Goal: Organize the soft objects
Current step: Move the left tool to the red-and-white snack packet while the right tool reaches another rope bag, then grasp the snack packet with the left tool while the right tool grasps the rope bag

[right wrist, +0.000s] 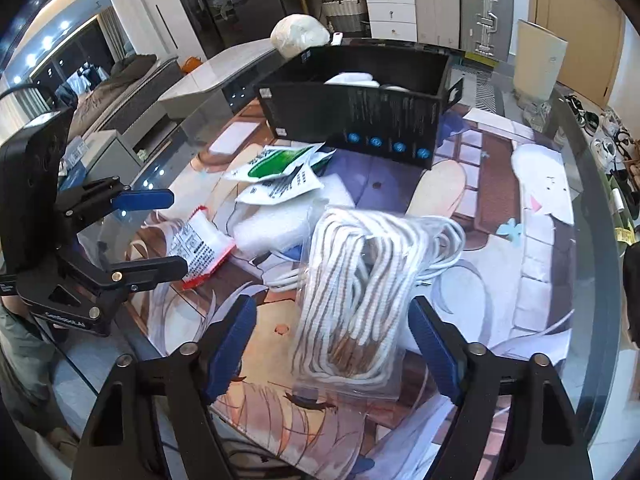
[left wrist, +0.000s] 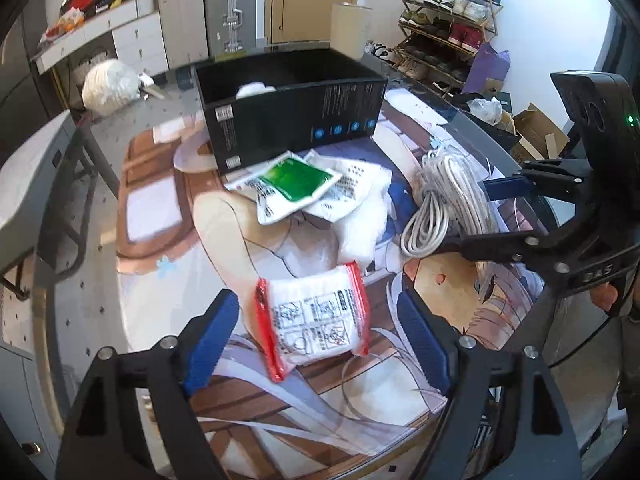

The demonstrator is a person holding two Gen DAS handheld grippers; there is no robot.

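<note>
My left gripper (left wrist: 316,332) is open, its blue pads either side of a red-edged white packet (left wrist: 316,320) on the printed mat; the packet also shows in the right wrist view (right wrist: 202,246). My right gripper (right wrist: 332,340) is open around a clear bag of white rope (right wrist: 360,280), which also shows in the left wrist view (left wrist: 444,188). A green-and-white pouch (left wrist: 296,180) and white packets (left wrist: 348,192) lie in front of a black box (left wrist: 288,108) that holds white soft items (right wrist: 352,79).
A coiled white cable (left wrist: 424,224) lies by the rope bag. A white foam pad (right wrist: 276,224) sits mid-mat. The round glass table edge (right wrist: 592,240) curves at the right. A shoe rack (left wrist: 448,20) and suitcases (left wrist: 228,12) stand behind.
</note>
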